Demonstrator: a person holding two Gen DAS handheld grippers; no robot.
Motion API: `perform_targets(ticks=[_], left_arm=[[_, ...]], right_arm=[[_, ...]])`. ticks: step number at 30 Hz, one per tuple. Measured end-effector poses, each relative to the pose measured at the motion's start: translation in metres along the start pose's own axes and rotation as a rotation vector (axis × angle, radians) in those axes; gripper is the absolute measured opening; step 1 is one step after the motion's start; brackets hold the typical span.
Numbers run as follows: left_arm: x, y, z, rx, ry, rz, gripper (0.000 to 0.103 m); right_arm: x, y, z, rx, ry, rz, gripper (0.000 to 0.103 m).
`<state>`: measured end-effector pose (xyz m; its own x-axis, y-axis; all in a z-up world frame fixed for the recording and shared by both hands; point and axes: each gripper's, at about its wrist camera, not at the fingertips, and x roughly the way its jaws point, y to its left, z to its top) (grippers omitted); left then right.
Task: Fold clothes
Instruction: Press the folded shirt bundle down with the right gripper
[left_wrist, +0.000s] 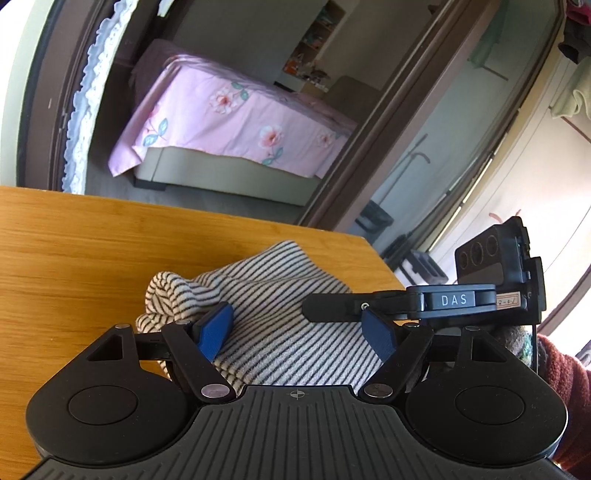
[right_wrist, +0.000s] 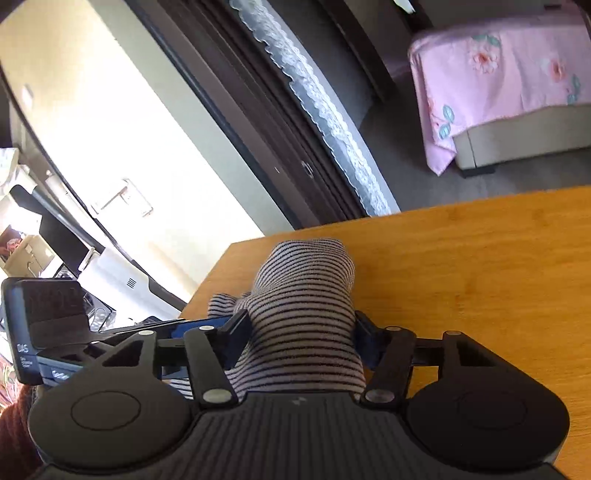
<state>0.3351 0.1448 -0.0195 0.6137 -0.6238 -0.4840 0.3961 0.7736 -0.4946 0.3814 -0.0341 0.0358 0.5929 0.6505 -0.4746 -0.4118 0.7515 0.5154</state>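
A white garment with thin black stripes (left_wrist: 280, 295) lies bunched near the corner of a wooden table (left_wrist: 74, 258). My left gripper (left_wrist: 295, 330) stands open, its blue pads (left_wrist: 214, 328) wide apart on either side of the cloth. The right gripper (left_wrist: 325, 308) reaches in from the right, side-on, over the garment's right edge. In the right wrist view the striped garment (right_wrist: 306, 295) bulges up between the jaws of my right gripper (right_wrist: 301, 343), whose pads (right_wrist: 236, 343) press into it from both sides. The left gripper's body (right_wrist: 55, 332) shows at the left.
The table's corner (left_wrist: 373, 254) and far edge lie just beyond the garment, with floor below. A bed with a pink flowered cover (left_wrist: 229, 114) stands past a dark door frame (left_wrist: 369, 155). A lace curtain (right_wrist: 325, 110) hangs by the frame. A red sleeve (left_wrist: 561, 369) is at the right.
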Motion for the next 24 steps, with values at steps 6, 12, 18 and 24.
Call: perform_targets(ticks=[6, 12, 18, 24], left_arm=[[-0.003, -0.002, -0.004, 0.024, -0.007, 0.002, 0.086], [-0.012, -0.014, 0.006, -0.01, -0.015, 0.077, 0.08], [-0.042, -0.038, -0.003, 0.033, -0.011, 0.186, 0.089], [-0.045, -0.04, -0.038, -0.008, 0.091, 0.217, 0.084]], right_arm=[[-0.005, 0.0, -0.019, -0.079, -0.003, -0.15, 0.054], [-0.013, 0.009, -0.024, -0.11, -0.037, -0.189, 0.054], [-0.038, 0.022, -0.041, -0.158, -0.064, -0.194, 0.059], [-0.06, 0.004, -0.069, -0.038, -0.039, -0.146, 0.073]])
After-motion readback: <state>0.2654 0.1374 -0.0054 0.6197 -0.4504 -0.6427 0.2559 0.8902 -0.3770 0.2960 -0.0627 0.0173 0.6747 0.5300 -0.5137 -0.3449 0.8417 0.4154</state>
